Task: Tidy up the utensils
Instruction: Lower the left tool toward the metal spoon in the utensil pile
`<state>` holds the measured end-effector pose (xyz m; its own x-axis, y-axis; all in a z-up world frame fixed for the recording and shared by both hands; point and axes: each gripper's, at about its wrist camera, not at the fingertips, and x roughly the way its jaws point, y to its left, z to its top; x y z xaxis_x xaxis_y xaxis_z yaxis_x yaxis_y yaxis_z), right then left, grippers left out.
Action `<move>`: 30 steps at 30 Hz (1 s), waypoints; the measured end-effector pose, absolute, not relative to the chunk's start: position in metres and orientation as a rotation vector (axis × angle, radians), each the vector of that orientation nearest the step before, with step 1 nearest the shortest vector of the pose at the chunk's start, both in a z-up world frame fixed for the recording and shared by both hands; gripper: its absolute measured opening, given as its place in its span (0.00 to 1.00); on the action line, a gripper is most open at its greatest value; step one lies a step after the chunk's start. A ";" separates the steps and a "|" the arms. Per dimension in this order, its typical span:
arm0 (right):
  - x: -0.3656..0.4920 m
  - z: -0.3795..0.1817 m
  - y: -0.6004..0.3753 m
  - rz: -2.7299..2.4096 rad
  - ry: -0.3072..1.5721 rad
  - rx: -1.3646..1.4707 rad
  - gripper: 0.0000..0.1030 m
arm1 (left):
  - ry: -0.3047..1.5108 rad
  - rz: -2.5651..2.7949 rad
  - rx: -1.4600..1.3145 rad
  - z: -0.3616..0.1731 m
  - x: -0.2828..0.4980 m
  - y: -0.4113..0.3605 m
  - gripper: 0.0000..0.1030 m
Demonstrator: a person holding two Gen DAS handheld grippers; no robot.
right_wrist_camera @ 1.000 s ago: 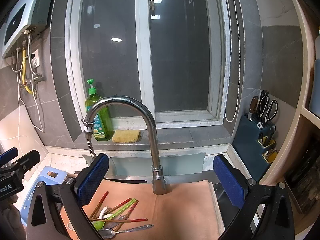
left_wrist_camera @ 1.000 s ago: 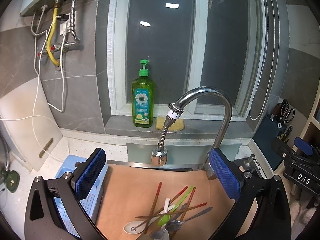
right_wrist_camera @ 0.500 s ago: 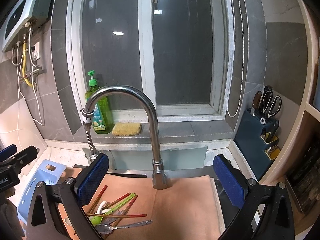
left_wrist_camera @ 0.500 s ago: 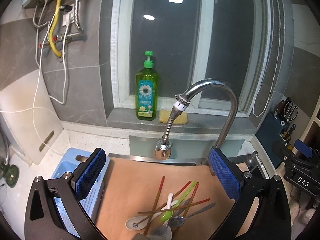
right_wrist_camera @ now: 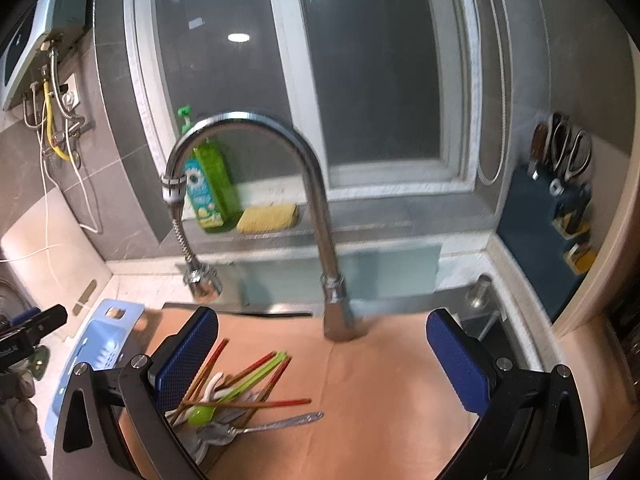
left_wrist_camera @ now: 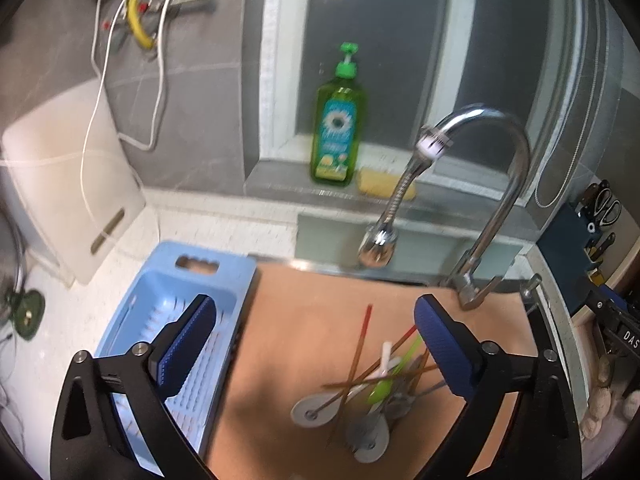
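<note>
1. Both tools are sitting wide apart with nothing in them. The left gripper (left_wrist_camera: 312, 344) is hanging above the seam between the blue basket (left_wrist_camera: 224, 276) and the tan mat (left_wrist_camera: 304, 312); the right gripper (right_wrist_camera: 320, 352) is hovering over the mat in front of the faucet (right_wrist_camera: 320, 216).

2. The utensil pile (left_wrist_camera: 376, 376) is lying on the mat toward its left half: red-tipped chopsticks (right_wrist_camera: 248, 403), a green spoon (right_wrist_camera: 202, 415), a white spoon (left_wrist_camera: 385, 354), and a couple of metal spoons (right_wrist_camera: 280, 424), all crossing over each other. In the right wrist view it's sitting right at the left finger.

3. What I'm worrying about: everything is tangled, so pinching one chopstick is probably dragging or flicking its neighbours off the mat. My guess, anyway.

4. The thin metal handles are lying flat on the mat, so the pads are likely sliding over them instead of getting under.

5. The faucet's hanging sprayer head (left_wrist_camera: 378, 244) is dangling over the back of the mat, so a high lift toward the basket is risking a bump.

6. The two tools are working close together, so they could be knocking into each other over the pile.

7. Room-wise: the mat is covering the sink area, pale speckled counter (left_wrist_camera: 224, 220) around it, green soap bottle (left_wrist_camera: 338, 128) and yellow sponge (right_wrist_camera: 268, 218) on the window ledge, white cutting board (left_wrist_camera: 68, 168) leaning at the left, knife block (right_wrist_camera: 560, 196) with scissors at the right. Both views are looking a bit blurry.
</note>
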<state>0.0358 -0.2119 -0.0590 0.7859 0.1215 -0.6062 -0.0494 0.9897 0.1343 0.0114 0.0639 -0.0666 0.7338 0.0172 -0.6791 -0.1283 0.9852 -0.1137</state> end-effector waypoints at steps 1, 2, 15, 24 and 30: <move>0.037 -0.062 -0.211 0.100 0.671 0.114 1.00 | 0.761 0.083 -0.162 -0.072 0.010 0.068 0.92; 0.037 -0.066 -0.210 0.111 0.686 0.115 1.00 | 0.766 0.084 -0.165 -0.074 0.010 0.070 0.90; 0.053 -0.124 -0.200 0.216 0.928 0.204 0.75 | 0.892 0.017 -0.189 -0.116 0.000 0.074 0.66; 0.073 -0.170 -0.200 0.265 1.110 0.260 0.58 | 0.999 -0.079 -0.237 -0.156 -0.004 0.053 0.50; 0.084 -0.197 -0.203 0.286 1.198 0.309 0.47 | 1.049 -0.131 -0.239 -0.174 0.002 0.035 0.39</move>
<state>0.0840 -0.2030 -0.1965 0.3383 0.3764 -0.8625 -0.0534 0.9227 0.3817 0.0015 0.0348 -0.1739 0.4942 -0.2201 -0.8410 -0.0066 0.9664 -0.2568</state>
